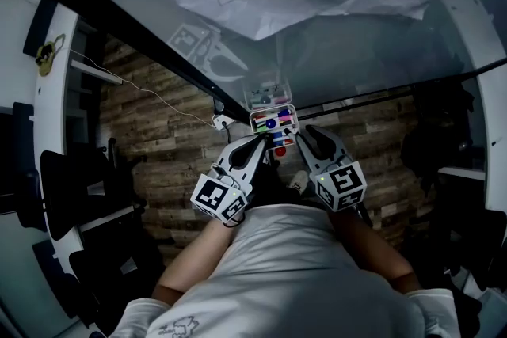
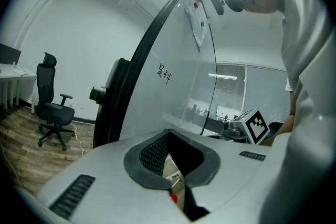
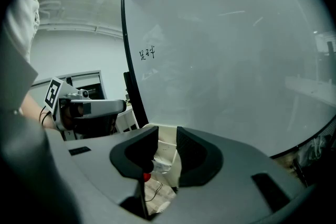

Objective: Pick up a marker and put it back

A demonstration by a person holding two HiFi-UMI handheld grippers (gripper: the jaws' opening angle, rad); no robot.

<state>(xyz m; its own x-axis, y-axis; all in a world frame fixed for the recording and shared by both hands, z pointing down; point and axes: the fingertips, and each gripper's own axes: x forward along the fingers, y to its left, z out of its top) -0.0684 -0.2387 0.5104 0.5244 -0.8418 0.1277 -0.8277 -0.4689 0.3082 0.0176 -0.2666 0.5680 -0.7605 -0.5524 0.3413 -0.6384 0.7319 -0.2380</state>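
Two grey wedges: left gripper (image 1: 258, 145), right gripper (image 1: 310, 135), clear marker box (image 1: 273, 121)

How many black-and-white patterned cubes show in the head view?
2. One black-and-white patterned cube sits on the left gripper, left of centre; the other on the right gripper, right of centre. None looks hidden.

The right gripper (image 3: 167, 135), jaws apart, frames a cream tray (image 3: 168, 155).

Black office chair (image 2: 52, 110) on wood floor (image 2: 21, 139), near glass board (image 2: 181, 86) bearing paper sheet (image 2: 198, 18).
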